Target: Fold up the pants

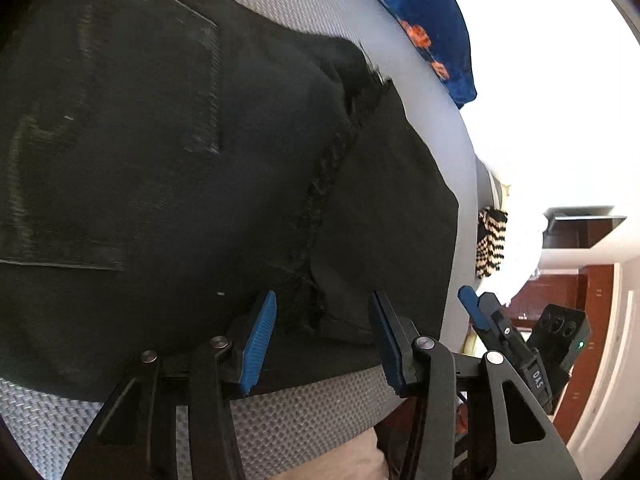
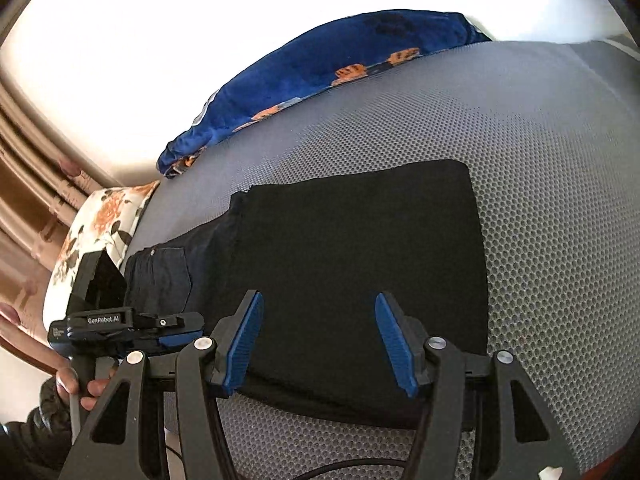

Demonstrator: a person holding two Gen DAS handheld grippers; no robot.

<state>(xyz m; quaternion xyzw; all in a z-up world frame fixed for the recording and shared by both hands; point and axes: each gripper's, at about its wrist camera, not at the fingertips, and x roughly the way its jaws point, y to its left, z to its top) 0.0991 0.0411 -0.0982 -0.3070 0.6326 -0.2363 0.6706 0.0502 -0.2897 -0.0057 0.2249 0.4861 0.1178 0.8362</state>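
Black pants (image 2: 352, 264) lie folded on the grey honeycomb-mesh mattress (image 2: 540, 184), pocket end at left. Left gripper (image 1: 322, 344) hangs over a frayed seam near the near edge, jaws part open, probably nothing pinched. Right gripper (image 2: 320, 340) hovers over the folded block, jaws part open, empty. Blue orange-patterned blanket (image 2: 320, 80) at far side; floral pillow (image 2: 100, 232) far left.

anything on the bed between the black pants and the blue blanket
Nothing: in the right wrist view only bare grey mesh mattress separates the pants from the blue blanket.
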